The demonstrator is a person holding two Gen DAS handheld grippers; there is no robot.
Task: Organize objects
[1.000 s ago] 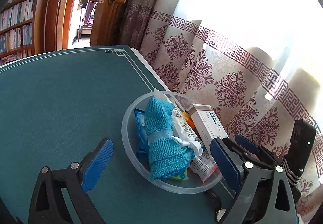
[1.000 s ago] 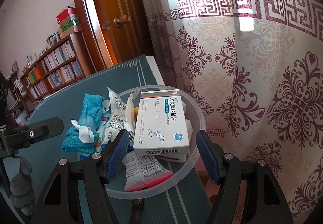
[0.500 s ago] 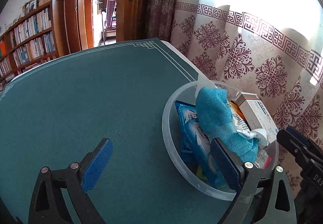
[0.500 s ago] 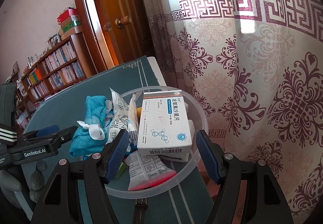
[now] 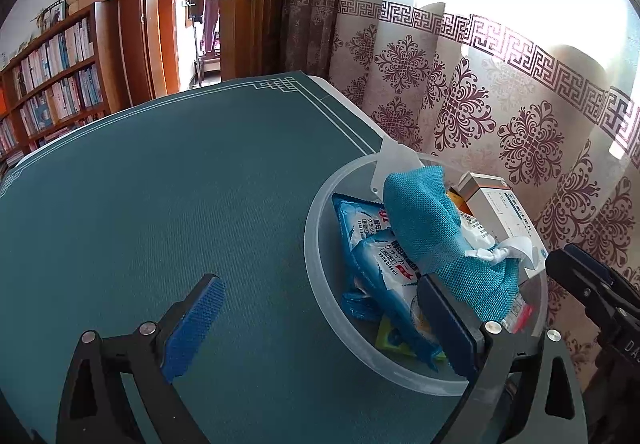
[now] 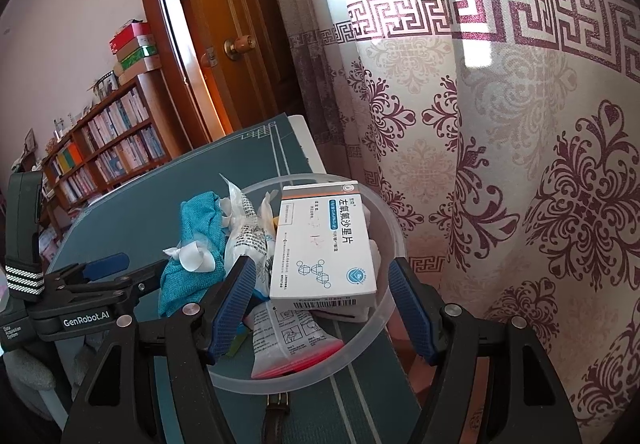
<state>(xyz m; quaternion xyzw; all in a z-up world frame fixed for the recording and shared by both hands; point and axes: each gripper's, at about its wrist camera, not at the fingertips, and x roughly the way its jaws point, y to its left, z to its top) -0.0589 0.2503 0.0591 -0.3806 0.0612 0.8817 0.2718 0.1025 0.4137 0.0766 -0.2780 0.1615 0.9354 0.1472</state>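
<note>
Translucent bowl [image 6: 384, 228] near the curtain-side edge of the green worktop [image 5: 160, 204], heaped full: white medicine box [image 6: 324, 244] lying flat on top, blue cloth [image 5: 436, 232] draped over the pile, blue cracker packet [image 5: 380, 264] and a red-edged sachet [image 6: 288, 344] wedged beneath. Everything gathered in one container, probably to keep the loose items from spreading over the mat.

Right gripper [image 6: 320, 304] straddling the near end of the medicine box, jaws parted and standing clear of its sides, clasping nothing; apparently lined up for a pinch across the box's width, the easiest item to lift since nothing lies on it. Left gripper [image 5: 320, 324] hanging low over the bowl's near rim, jaws spread wide and empty, one pad over bare mat, the other over the bowl's contents beside the cloth. Probably waiting its turn or ready to steady the bowl. Large bare stretch of mat to the left, likely the laying-out space.
</note>
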